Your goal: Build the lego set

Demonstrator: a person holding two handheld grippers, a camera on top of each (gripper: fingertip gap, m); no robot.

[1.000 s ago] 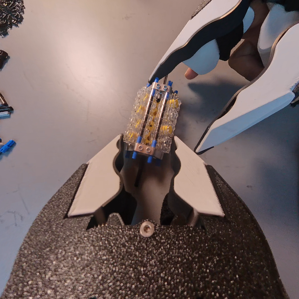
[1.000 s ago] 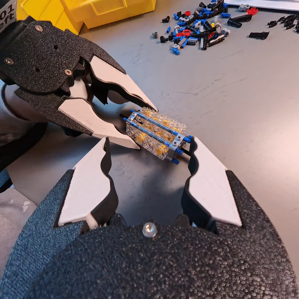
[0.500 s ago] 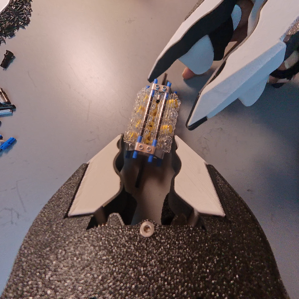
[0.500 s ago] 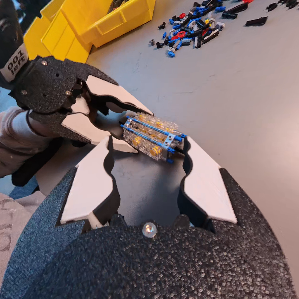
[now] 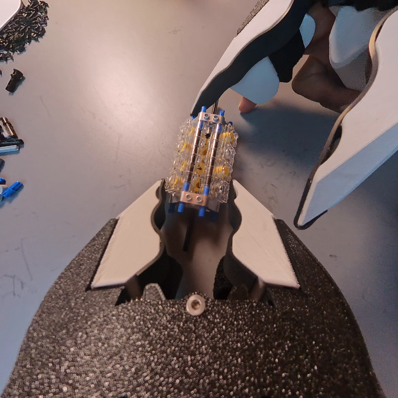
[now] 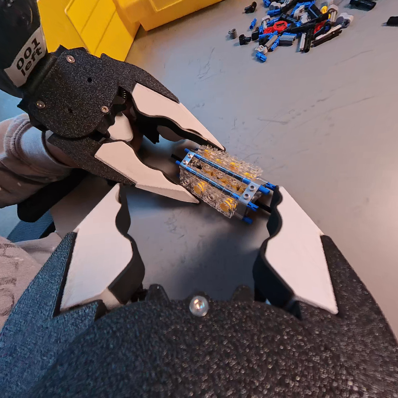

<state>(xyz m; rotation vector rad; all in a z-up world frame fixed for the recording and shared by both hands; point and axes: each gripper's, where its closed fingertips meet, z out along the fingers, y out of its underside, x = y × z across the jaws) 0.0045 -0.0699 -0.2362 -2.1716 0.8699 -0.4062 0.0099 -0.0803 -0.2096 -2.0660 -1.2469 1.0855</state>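
The left gripper (image 5: 197,189) is pinched on the near end of the clear plastic brick block with yellow pistons and blue pins (image 5: 202,160), its white fingertips pressed against both flanks. The block lies on the grey scuffed tabletop (image 5: 97,107), near the table's edge on the person's side, long axis pointing away from the left gripper. The right gripper (image 6: 198,189) stands spread wide; one white finger (image 5: 215,86) has its black tip touching the block's far end cap beside a blue pin, the other finger hangs well apart to the side, off the block.

Open grey surface runs around the block on the far side and toward the heap of loose blue, black, red and grey small parts (image 6: 301,25). The yellow plastic bins (image 6: 103,28) sit behind the left gripper, clear of the block. More small dark parts (image 5: 19,28) lie well off at the left view's upper corner.

Against half a second ago: the right gripper's fingers have opened wider again, and the upper tip has come down from just above the block onto its end. The left grip and the block have not shifted.
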